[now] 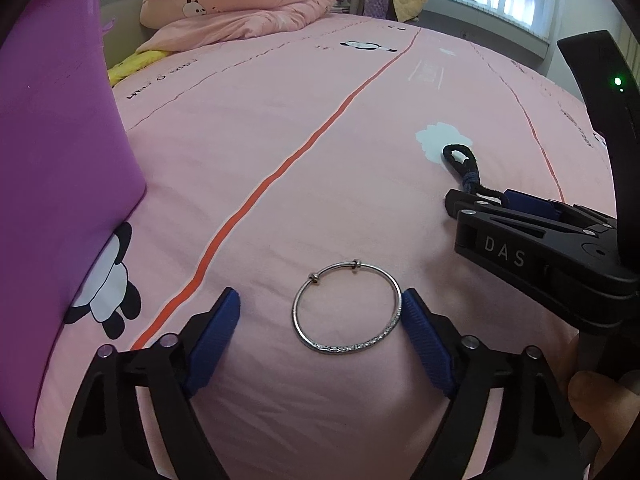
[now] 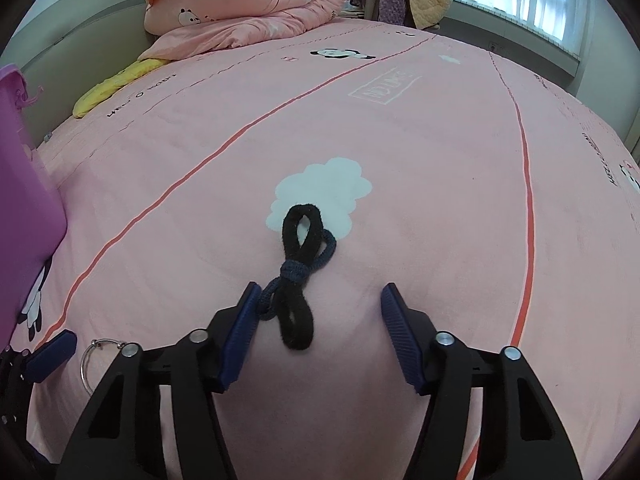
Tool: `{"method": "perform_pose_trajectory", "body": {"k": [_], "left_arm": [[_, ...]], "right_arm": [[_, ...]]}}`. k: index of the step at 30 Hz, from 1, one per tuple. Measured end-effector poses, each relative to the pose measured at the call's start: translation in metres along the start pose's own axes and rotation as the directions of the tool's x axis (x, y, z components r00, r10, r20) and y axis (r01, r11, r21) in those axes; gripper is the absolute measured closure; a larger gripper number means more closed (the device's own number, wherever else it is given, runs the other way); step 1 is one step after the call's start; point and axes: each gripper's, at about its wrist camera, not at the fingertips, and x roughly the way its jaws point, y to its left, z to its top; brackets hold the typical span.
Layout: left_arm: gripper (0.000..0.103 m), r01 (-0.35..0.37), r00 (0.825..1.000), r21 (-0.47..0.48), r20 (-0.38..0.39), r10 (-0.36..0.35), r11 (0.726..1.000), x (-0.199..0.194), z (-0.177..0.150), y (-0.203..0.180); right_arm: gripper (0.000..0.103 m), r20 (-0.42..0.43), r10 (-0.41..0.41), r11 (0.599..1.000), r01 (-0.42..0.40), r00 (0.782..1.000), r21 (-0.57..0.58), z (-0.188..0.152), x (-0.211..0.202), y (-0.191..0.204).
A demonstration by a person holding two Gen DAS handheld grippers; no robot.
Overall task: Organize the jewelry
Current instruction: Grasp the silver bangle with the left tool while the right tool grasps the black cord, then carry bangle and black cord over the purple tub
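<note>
Pink cotton bedsheet (image 1: 360, 128) with orange-red stripes, panda prints and white cloud patches covers the whole work area.

Left gripper (image 1: 320, 312), black arms with blue ribbed pads, points steeply down at the sheet. Thin silver bangle with two small sliding rings (image 1: 347, 307) lies flat between its jaws. Right pad sits just at the bangle's outer rim; whether it touches, cannot tell. Left pad stands clear, bare sheet between. Jaws apart, nothing clamped.

Right gripper (image 2: 316, 308), same build, jaws also apart. Knotted bundle of black and dark blue fabric hair ties (image 2: 299, 276) lies between them on the sheet, far loop over a white cloud print (image 2: 328, 184). Left pad is against the blue near loop; right pad well clear. No squeeze visible.

Purple plastic bin wall (image 1: 60, 160) stands close on the left, crowding that side. In the left wrist view the right gripper sits near on the right, a fingertip (image 1: 596, 396) at its handle. Ahead: wide open sheet up to a folded pink quilt (image 2: 248, 0) and yellow cloth (image 2: 116, 80) at the far edge.
</note>
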Motion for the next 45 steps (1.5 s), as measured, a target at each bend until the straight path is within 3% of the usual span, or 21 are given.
{"method": "perform_pose_trajectory", "body": {"k": [2, 3, 4, 7, 9, 16, 20, 31, 36, 45], "left_arm": [[0.042, 0.003, 1.000, 0.016, 0.010, -0.003, 1.000, -0.003, -0.001, -0.001], [0.054, 0.008, 1.000, 0.021, 0.016, -0.008, 1.000, -0.005, -0.002, -0.001], [0.054, 0.014, 1.000, 0.023, 0.020, -0.014, 1.000, -0.006, -0.002, 0.000], [0.054, 0.029, 0.999, 0.030, 0.022, -0.030, 0.999, -0.009, -0.003, 0.003], [0.054, 0.028, 0.999, 0.039, 0.025, -0.029, 0.999, -0.014, -0.004, 0.004], [0.055, 0.053, 0.998, 0.079, 0.014, -0.054, 0.995, -0.035, -0.021, 0.016], [0.054, 0.083, 0.997, 0.103, -0.007, -0.083, 0.991, -0.053, -0.037, 0.027], [0.054, 0.119, 0.993, 0.162, -0.009, -0.119, 0.980, -0.114, -0.072, 0.052], [0.054, 0.141, 0.989, 0.149, 0.027, -0.146, 0.979, -0.147, -0.069, 0.063], [0.054, 0.171, 0.977, 0.142, 0.106, -0.187, 0.975, -0.218, -0.058, 0.087]], "right_arm": [[0.062, 0.007, -0.010, 1.000, 0.010, 1.000, 0.016, -0.001, -0.003, -0.003], [0.072, 0.009, -0.012, 1.000, 0.012, 1.000, 0.023, -0.002, -0.005, -0.004], [0.080, 0.011, -0.013, 0.999, 0.012, 1.000, 0.030, -0.004, -0.007, -0.005], [0.092, 0.013, -0.002, 0.998, 0.001, 1.000, 0.055, -0.009, -0.011, -0.009], [0.094, 0.017, 0.018, 0.996, -0.019, 1.000, 0.084, -0.014, -0.017, -0.013], [0.094, 0.032, 0.133, 0.960, -0.137, 0.991, 0.244, -0.053, -0.050, -0.027], [0.094, 0.030, 0.162, 0.936, -0.163, 0.986, 0.312, -0.085, -0.076, -0.024], [0.094, 0.027, 0.123, 0.910, -0.123, 0.992, 0.395, -0.151, -0.159, 0.010], [0.094, 0.049, 0.088, 0.937, -0.100, 0.995, 0.335, -0.153, -0.199, 0.038], [0.094, 0.179, 0.078, 0.955, -0.126, 0.981, 0.270, -0.129, -0.278, 0.076]]}}
